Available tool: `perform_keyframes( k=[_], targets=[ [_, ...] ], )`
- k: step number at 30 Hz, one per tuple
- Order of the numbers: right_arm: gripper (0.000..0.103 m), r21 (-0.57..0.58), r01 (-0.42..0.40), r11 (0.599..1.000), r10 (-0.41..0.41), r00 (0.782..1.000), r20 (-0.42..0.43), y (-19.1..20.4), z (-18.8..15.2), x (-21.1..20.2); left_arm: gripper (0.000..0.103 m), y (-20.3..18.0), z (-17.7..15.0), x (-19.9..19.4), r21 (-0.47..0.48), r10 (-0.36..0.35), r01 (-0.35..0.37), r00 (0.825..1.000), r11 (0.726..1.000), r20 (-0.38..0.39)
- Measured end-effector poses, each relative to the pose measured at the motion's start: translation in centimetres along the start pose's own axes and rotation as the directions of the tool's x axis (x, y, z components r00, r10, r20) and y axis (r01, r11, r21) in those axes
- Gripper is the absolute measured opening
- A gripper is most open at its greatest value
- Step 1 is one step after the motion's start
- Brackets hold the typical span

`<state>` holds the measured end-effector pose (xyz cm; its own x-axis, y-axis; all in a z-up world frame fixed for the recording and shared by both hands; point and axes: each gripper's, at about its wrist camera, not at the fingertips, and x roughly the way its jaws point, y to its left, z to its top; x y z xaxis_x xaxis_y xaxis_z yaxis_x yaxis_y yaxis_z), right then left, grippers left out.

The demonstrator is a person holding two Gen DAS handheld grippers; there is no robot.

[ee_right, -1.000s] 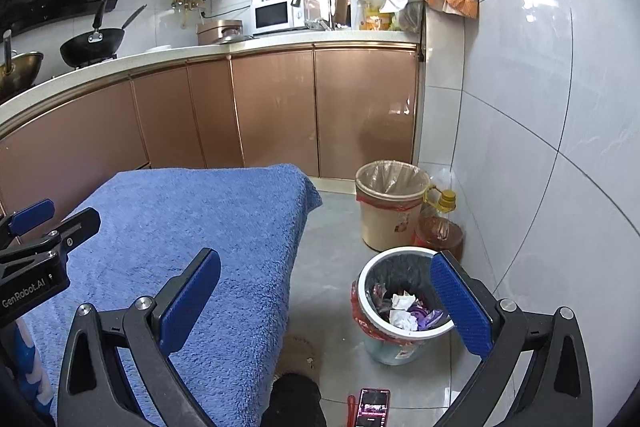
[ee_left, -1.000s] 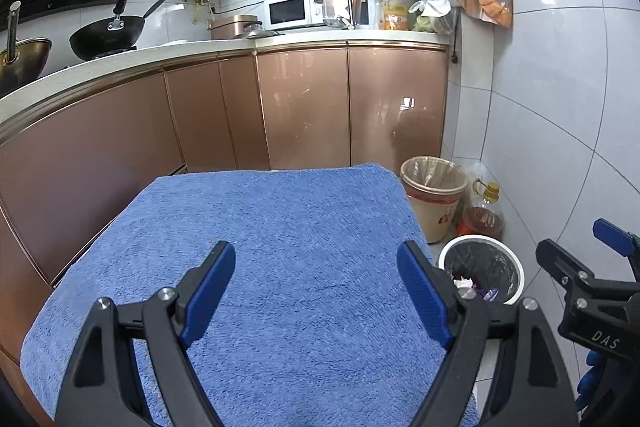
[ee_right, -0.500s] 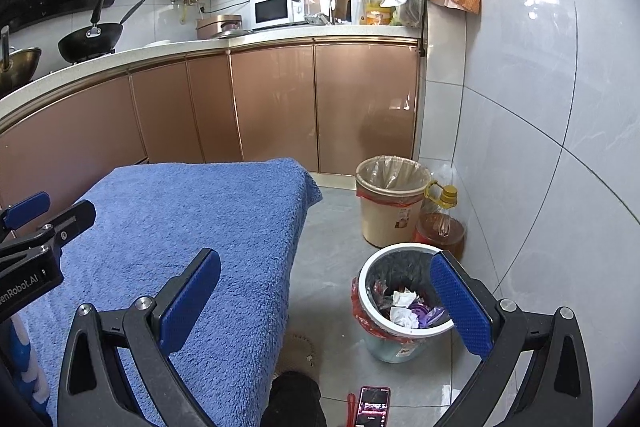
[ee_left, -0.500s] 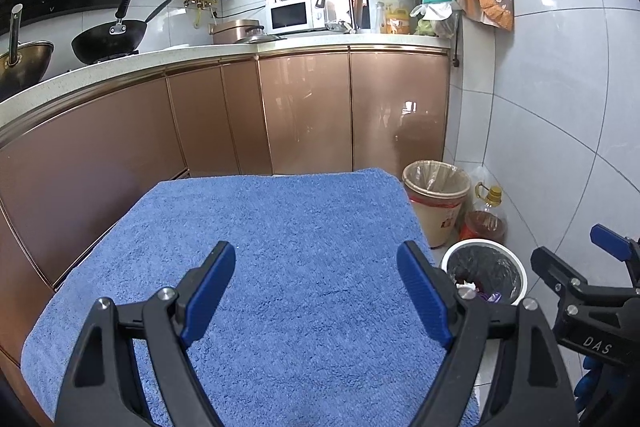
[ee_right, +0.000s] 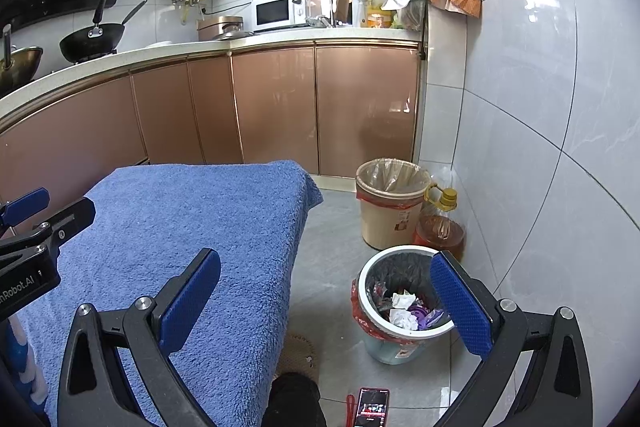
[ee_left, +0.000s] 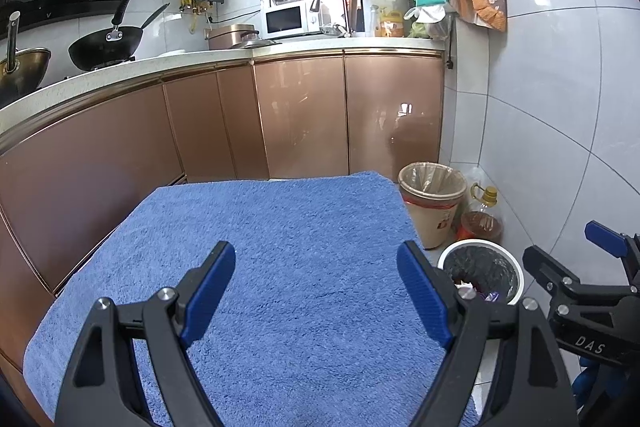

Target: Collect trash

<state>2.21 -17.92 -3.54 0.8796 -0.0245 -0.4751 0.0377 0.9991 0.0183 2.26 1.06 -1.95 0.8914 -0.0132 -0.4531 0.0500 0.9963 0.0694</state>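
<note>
A small white-rimmed bin [ee_right: 402, 307] with a red liner stands on the floor to the right of the table; it holds crumpled paper and purple wrappers [ee_right: 408, 311]. It also shows in the left wrist view [ee_left: 480, 277]. My left gripper [ee_left: 316, 291] is open and empty above the blue towel [ee_left: 280, 267] that covers the table. My right gripper [ee_right: 324, 303] is open and empty, over the towel's right edge and the bin. No loose trash shows on the towel.
A taller beige bin [ee_right: 390, 203] and an oil bottle [ee_right: 440, 223] stand by the tiled wall. Brown kitchen cabinets [ee_right: 280, 107] run behind the table. A phone [ee_right: 372, 407] lies on the floor near a slipper [ee_right: 298, 355].
Both grippers have drawn back and tilted up slightly, so the bins sit a little lower in view. Both stay open and empty.
</note>
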Motion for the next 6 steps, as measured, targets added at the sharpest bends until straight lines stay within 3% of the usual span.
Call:
perform_keyframes(
  k=[6],
  targets=[
    [0.103,0.001,0.000,1.000,0.000,1.000,-0.001,0.01,-0.01,0.01,0.083,-0.11,0.02,-0.36,0.003,-0.009,0.009,1.000,1.000,0.003]
  ],
)
